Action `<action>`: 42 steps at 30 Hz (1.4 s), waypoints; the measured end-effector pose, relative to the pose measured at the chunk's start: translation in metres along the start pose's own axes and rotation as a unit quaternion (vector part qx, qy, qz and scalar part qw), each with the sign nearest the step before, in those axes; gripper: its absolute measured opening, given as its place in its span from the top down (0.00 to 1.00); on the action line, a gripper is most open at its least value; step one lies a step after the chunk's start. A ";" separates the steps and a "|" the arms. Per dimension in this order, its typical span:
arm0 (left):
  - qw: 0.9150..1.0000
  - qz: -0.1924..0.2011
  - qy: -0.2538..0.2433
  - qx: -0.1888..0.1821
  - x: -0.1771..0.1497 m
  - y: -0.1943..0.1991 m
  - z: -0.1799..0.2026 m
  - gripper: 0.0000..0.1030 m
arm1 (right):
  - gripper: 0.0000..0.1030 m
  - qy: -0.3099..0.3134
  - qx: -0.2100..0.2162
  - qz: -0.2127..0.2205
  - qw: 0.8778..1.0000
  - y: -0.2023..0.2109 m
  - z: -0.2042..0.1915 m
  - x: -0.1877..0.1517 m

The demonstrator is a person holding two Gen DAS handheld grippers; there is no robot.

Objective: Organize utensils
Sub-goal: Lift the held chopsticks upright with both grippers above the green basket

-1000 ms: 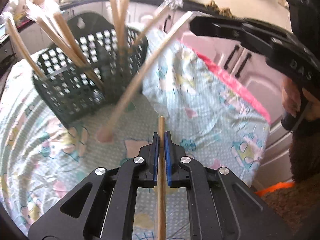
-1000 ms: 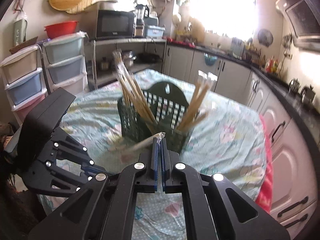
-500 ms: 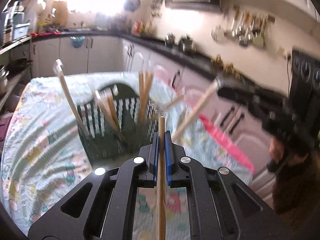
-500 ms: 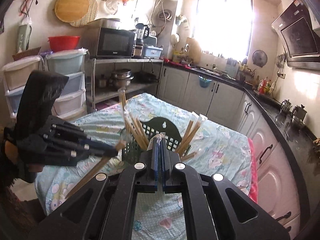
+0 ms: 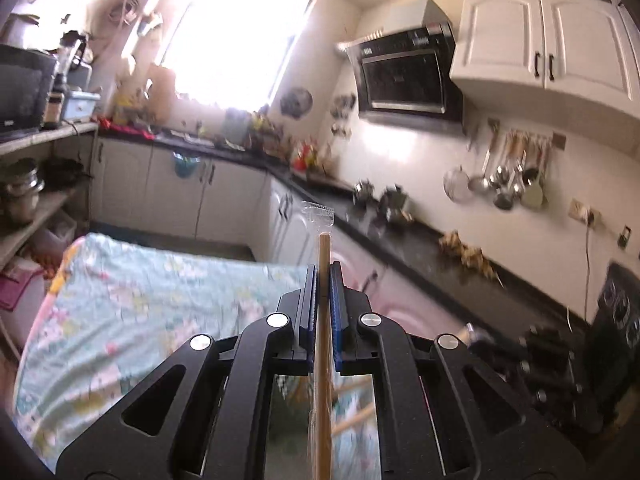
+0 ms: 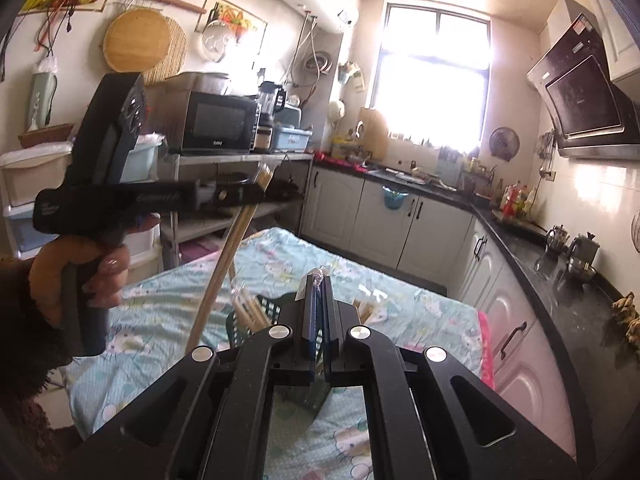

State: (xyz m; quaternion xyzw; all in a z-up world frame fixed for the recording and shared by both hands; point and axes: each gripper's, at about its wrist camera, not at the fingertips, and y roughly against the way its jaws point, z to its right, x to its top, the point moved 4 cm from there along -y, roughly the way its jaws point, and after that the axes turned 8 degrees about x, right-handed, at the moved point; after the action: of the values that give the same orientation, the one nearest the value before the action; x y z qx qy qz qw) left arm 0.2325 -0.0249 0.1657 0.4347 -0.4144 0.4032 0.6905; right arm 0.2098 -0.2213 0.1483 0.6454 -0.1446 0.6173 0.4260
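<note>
left wrist: left gripper (image 5: 323,268) jaws pinching wrapped chopsticks (image 5: 322,320), tip poking ahead of jaws; basket unseen | right wrist: right gripper (image 6: 318,280) jaws pressed on clear wrapper (image 6: 319,276); green basket (image 6: 272,312) just beyond jaws on worktop (image 6: 168,304); left hand (image 6: 72,272) visible only here

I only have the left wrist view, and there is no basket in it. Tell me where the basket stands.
Observer: The green basket stands on the table, partly hidden behind the right gripper.
Operator: Report my chopstick's lower end.
Observer: The chopstick slants down from the left gripper; its end hangs left of the basket.
Operator: Say what the right gripper holds.
Observer: It is shut on a clear wrapper.
</note>
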 end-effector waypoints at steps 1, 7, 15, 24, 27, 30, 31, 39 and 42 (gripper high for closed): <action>1.000 0.007 0.003 0.005 0.007 -0.003 0.001 0.97 | 0.98 -0.001 -0.001 0.003 1.000 0.000 0.002 0.002; 0.999 0.045 0.012 0.028 0.039 -0.015 0.000 0.97 | 0.98 -0.001 -0.006 0.018 1.000 0.001 0.008 0.015; 0.993 0.085 -0.005 0.077 0.066 -0.028 -0.005 0.97 | 0.98 -0.005 -0.013 0.039 0.999 0.001 0.016 0.031; 0.983 0.116 -0.014 0.143 0.067 -0.046 -0.023 0.97 | 0.98 -0.012 -0.014 0.044 0.999 -0.014 0.025 0.038; 0.979 0.126 -0.028 0.160 0.061 -0.050 -0.023 0.97 | 0.98 -0.020 -0.015 0.040 0.999 -0.023 0.029 0.037; 0.977 0.125 -0.036 0.170 0.053 -0.057 -0.026 0.97 | 0.98 -0.025 -0.017 0.037 0.999 -0.032 0.031 0.033; 0.976 0.124 -0.038 0.174 0.050 -0.059 -0.027 0.97 | 0.98 -0.025 -0.019 0.035 0.999 -0.035 0.031 0.031; 0.975 0.120 -0.043 0.181 0.029 -0.069 -0.035 0.97 | 0.98 -0.023 -0.019 0.018 0.999 -0.058 0.026 0.019; 0.974 0.123 -0.047 0.185 0.023 -0.071 -0.035 0.97 | 0.98 -0.019 -0.020 0.009 1.000 -0.068 0.022 0.014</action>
State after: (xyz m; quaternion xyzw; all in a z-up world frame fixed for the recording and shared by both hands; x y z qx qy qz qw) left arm 0.3125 -0.0084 0.1581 0.5190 -0.4152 0.5335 0.5231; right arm 0.2759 -0.1925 0.1385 0.6468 -0.1706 0.6057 0.4309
